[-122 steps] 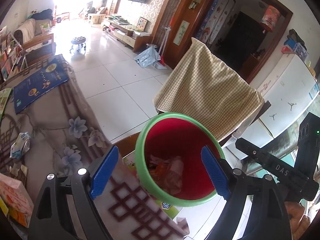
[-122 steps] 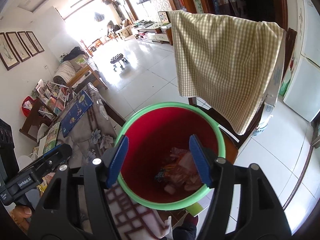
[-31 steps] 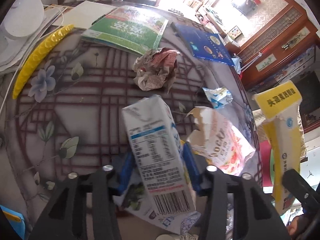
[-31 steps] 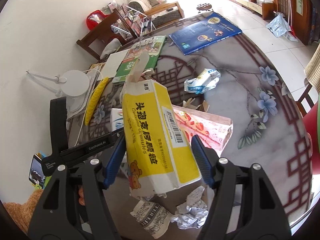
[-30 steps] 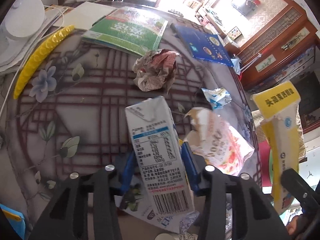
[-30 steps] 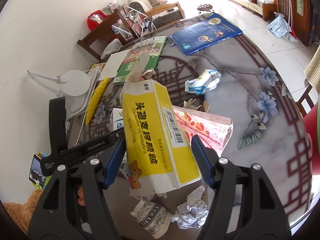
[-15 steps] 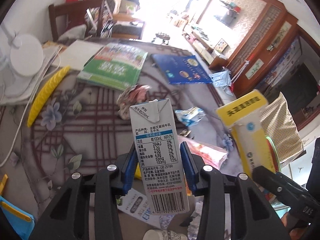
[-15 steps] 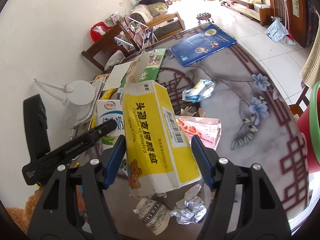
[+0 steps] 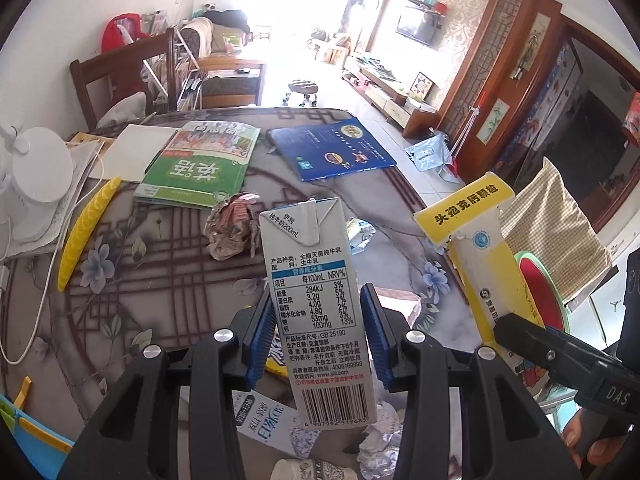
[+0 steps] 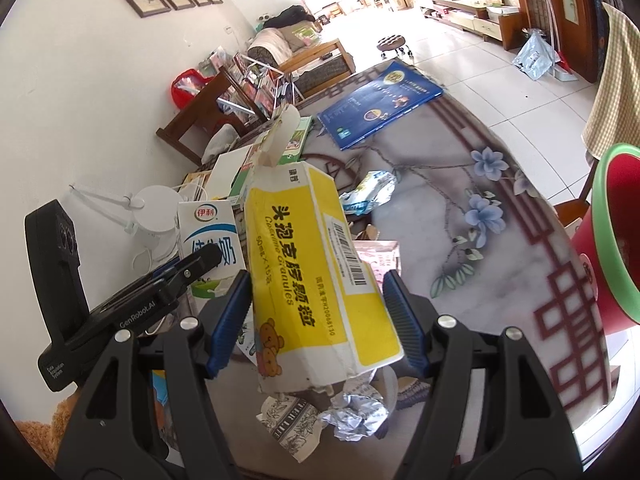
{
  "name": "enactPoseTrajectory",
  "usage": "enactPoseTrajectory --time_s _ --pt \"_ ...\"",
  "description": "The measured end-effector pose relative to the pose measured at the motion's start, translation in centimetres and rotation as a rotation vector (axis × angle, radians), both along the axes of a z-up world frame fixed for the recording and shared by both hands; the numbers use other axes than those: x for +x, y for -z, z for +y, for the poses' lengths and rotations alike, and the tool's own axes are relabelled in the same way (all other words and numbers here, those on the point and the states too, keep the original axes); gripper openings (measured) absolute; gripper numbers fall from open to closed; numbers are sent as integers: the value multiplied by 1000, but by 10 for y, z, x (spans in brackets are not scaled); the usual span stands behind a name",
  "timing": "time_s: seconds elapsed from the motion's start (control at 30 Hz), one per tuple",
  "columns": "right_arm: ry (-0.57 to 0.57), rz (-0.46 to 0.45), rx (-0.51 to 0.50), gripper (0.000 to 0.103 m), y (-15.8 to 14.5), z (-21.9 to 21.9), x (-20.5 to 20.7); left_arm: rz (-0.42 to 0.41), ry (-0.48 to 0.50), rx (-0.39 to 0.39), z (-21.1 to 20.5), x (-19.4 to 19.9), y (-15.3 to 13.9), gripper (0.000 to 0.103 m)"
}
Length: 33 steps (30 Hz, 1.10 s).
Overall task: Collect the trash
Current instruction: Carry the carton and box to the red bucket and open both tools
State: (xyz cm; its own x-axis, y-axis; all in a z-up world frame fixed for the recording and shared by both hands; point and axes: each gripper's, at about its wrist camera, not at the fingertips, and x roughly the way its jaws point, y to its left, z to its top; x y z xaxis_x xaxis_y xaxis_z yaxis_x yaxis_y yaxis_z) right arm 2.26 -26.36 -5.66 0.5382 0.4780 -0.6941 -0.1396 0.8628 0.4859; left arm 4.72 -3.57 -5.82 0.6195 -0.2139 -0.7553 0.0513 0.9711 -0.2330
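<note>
Two cartons are pinched upright: milk carton in left fingers, yellow medicine box in right fingers; the red bin lies rightward, nearer the right hand.

Below my tongs spreads the desk, its grey cloth patterned with dark red lattice and blue flowers. Ahead of my left tongs a crumpled paper ball lies, and beyond it a green book beside a blue book. A yellow strip lies off to the left. Ahead of my right tongs sits a crumpled blue-white wrapper; just beneath them, crushed foil and a printed paper scrap.
</note>
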Motion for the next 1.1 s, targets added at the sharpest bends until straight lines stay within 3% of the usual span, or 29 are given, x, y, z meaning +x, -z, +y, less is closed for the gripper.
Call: enactPoseTrajectory --time_s 0.4,1.1 --pt "27 4 19 65 0 -42 -4 2 30 24 -43 -2 -4 39" --pt "-9 0 54 65 0 -139 22 8 -6 54 -139 8 -10 39"
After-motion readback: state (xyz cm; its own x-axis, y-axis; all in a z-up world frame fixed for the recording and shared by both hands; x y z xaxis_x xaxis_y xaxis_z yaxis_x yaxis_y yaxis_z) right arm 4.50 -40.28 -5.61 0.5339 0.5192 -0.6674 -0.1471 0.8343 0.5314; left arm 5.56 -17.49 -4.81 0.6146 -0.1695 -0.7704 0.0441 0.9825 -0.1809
